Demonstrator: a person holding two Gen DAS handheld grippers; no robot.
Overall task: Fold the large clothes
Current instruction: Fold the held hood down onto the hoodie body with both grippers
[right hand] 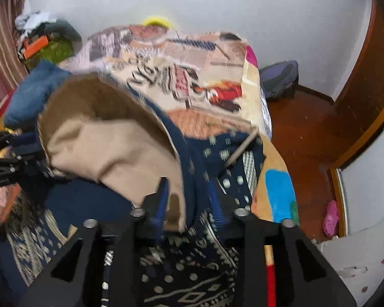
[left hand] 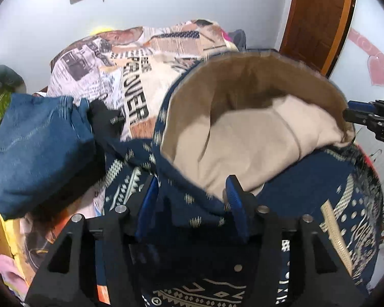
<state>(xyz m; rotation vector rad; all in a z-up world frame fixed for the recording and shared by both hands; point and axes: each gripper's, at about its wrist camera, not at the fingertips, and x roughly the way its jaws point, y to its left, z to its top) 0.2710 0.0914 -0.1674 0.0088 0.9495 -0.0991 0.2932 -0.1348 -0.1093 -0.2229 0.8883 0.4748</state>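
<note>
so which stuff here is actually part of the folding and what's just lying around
Part of the job:
- navy patterned hooded garment with tan lining
- left gripper, shut on its hood edge
- right gripper, shut on the opposite hood edge

Just lying about:
- folded blue denim jeans
- newspaper-print bedspread
- pink clog on the floor
- dark bag by the wall

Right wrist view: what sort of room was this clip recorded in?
Most likely a home bedroom: a bed under a printed blanket, clothes heaped in the corner, a wooden door and a pink slipper on the floor.
</note>
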